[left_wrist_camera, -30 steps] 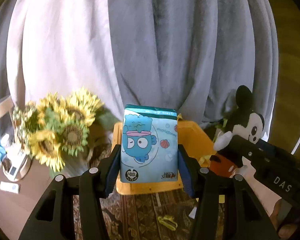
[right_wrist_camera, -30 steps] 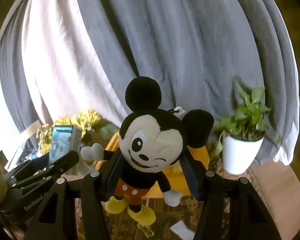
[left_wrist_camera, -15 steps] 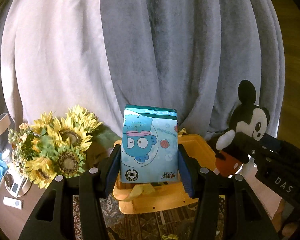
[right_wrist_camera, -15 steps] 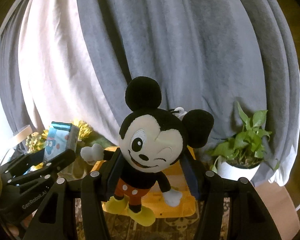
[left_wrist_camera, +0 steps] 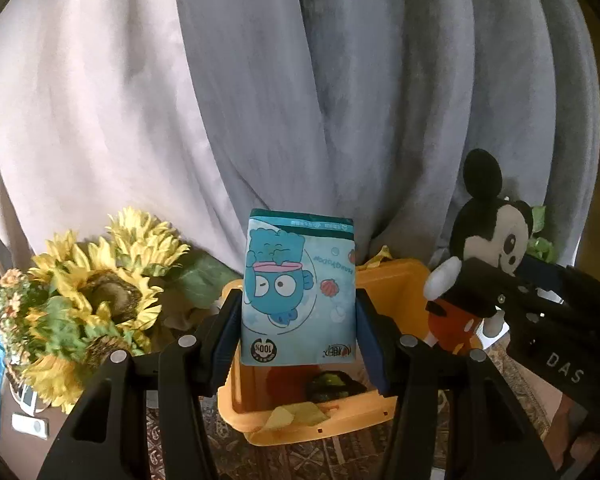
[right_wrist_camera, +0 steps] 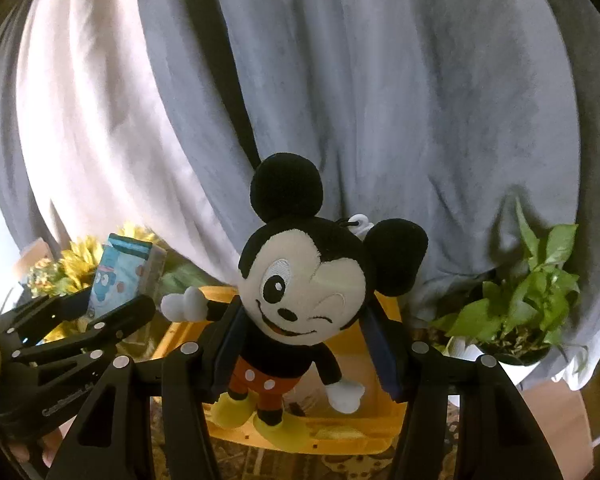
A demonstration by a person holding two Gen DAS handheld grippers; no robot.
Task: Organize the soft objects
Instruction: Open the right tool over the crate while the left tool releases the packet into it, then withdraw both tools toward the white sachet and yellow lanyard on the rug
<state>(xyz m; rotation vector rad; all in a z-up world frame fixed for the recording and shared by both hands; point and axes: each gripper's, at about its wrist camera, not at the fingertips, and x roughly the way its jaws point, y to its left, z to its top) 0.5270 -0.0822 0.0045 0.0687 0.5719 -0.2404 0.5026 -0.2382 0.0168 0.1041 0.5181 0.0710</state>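
Draping grey curtain [left_wrist_camera: 340, 80] behind patterned rug [left_wrist_camera: 340, 456]; left hand-held gripper [left_wrist_camera: 298, 320] clamps tissue pack [left_wrist_camera: 298, 292], right hand-held gripper [right_wrist_camera: 304, 344] mouse plush [right_wrist_camera: 300, 300].

Blue tissue pack [left_wrist_camera: 298, 292] upright in the left claw [left_wrist_camera: 298, 332], above the orange bin [left_wrist_camera: 384, 412].

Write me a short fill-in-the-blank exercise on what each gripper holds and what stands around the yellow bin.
1. The left gripper is shut on a blue ____ with a cartoon fish on it.
2. The right gripper is shut on a ____ mouse toy with red shorts.
3. Beyond both grippers stands a ____ bin on the patterned cloth.
4. Left of the bin stands a bunch of ____, and right of it a potted plant.

Missing words: tissue pack; plush; yellow; sunflowers
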